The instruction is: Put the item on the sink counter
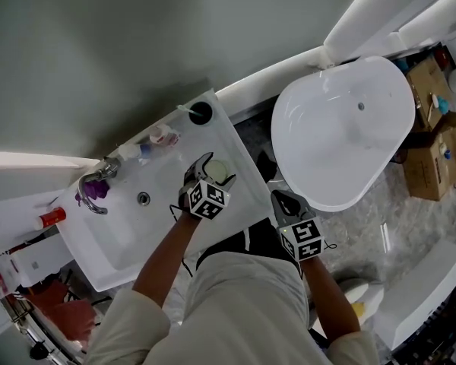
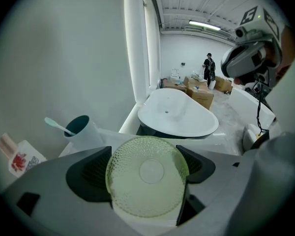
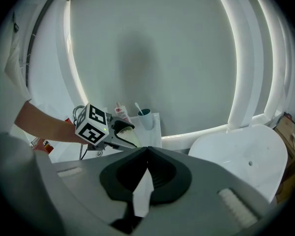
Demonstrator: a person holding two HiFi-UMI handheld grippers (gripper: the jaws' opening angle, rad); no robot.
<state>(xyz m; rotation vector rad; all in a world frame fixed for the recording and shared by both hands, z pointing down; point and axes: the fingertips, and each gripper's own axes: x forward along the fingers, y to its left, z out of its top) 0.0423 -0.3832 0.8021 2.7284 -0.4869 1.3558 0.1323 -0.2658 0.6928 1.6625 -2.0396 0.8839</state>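
A pale green, dimpled glass dish sits between the jaws of my left gripper, which is shut on it. In the head view the dish and the left gripper hang over the right part of the white sink counter, beside the basin. Whether the dish touches the counter cannot be told. My right gripper is held off the counter's right edge, shut and empty. The right gripper view shows its jaws together, with the left gripper and dish beyond.
A cup with a toothbrush and a toothpaste tube stand at the counter's back edge. The faucet is at the basin's left. A white bathtub lies to the right, with cardboard boxes beyond it.
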